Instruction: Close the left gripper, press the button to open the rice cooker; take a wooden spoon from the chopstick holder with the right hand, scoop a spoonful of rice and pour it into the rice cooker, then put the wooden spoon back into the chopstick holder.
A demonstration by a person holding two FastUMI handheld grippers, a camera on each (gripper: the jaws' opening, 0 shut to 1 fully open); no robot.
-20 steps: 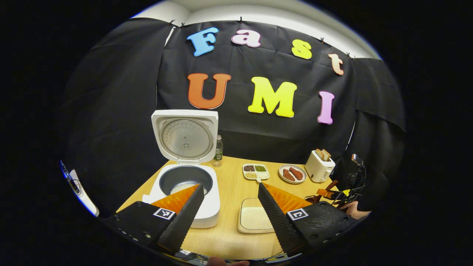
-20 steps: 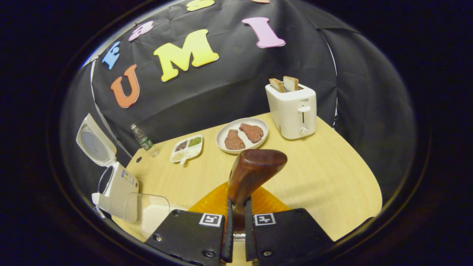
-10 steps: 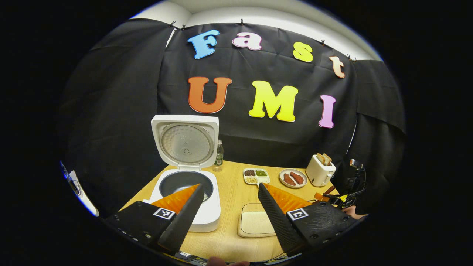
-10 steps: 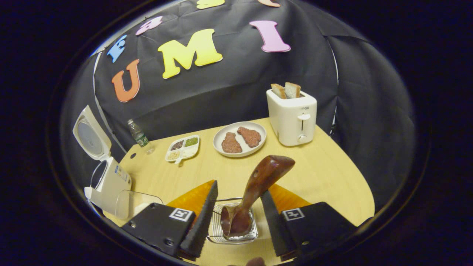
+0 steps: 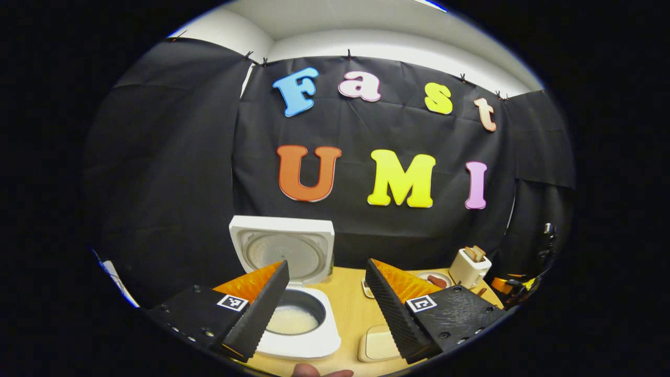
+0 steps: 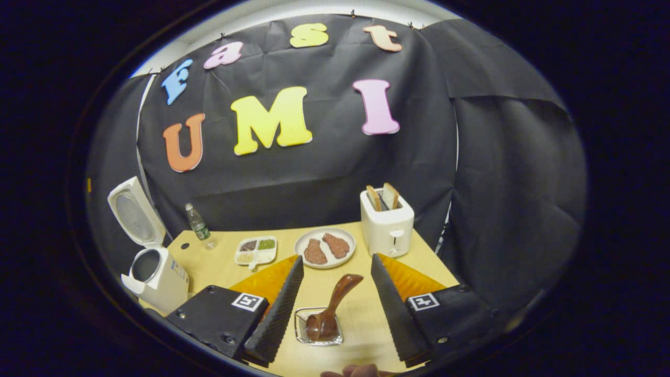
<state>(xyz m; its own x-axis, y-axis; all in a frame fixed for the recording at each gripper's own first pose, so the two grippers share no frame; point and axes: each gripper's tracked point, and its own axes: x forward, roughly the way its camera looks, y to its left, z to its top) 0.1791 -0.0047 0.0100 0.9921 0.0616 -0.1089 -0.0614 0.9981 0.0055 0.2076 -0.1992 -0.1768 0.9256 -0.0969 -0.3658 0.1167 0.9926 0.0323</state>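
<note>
- The right gripper (image 6: 335, 309) is hanging with its fingers wide apart, gripping nothing; the spoon (image 6: 330, 309) is sitting in the holder (image 6: 318, 327) right between them, its handle leaning up and away toward the far finger side.
- Judging by that, the last step is finishing: the spoon is resting in the holder, so nothing is calling for more than backing the fingers clear without brushing the handle.
- The left gripper (image 5: 327, 309) is also gaping open and empty; the cooker (image 5: 298, 335) is lying just beyond its fingers, nearer the left finger, with its lid (image 5: 282, 251) standing upright and white rice showing in the pot.
- The rice tray (image 5: 378, 344) is sitting on the counter (image 5: 348, 309) by the right finger.
- Farther off, a plate (image 6: 324, 247) and a toaster (image 6: 386, 224) are standing well beyond the right gripper's fingers.
</note>
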